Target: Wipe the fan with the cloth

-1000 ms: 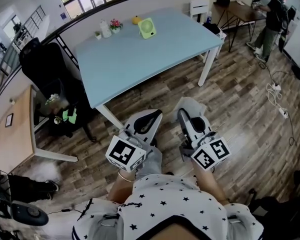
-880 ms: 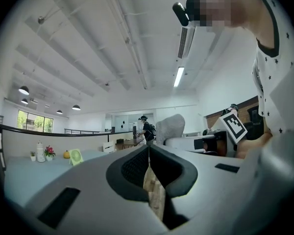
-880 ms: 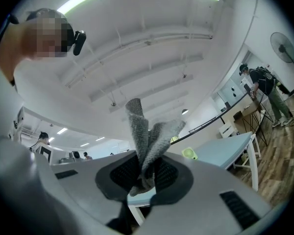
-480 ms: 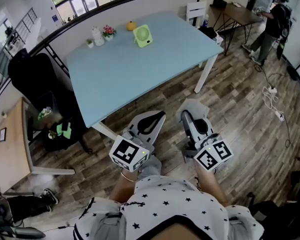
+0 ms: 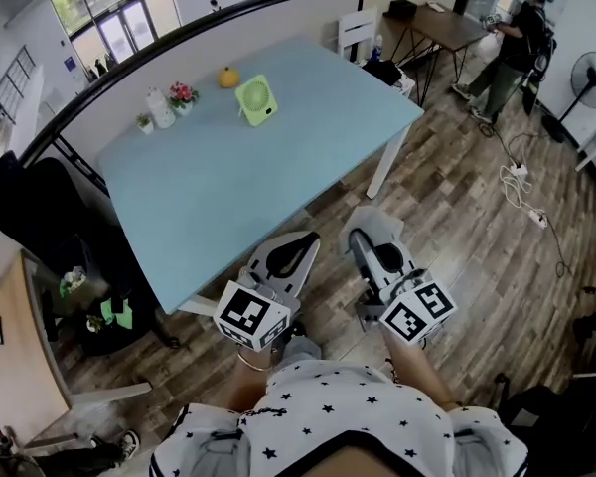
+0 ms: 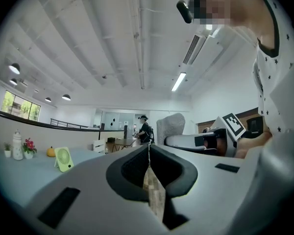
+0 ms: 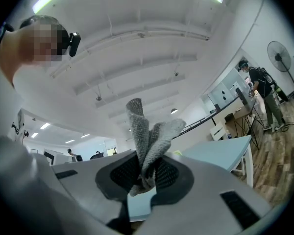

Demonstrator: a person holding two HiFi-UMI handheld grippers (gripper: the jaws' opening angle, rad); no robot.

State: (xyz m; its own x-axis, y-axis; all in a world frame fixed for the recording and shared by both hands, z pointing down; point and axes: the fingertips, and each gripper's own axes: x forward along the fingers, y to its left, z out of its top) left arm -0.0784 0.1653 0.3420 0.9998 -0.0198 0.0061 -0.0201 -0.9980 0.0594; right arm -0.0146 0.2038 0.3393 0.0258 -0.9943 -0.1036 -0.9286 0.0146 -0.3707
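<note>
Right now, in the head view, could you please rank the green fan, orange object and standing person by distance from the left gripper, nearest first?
1. Green fan, on the table, ahead of the left gripper.
2. Orange object, just behind the fan.
3. Standing person, far right, by the wooden desk.

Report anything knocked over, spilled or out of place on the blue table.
Nothing stands out. The fan stands on its base on the table, with no spill around it. The cloth is bunched, clamped in the right gripper.
</note>
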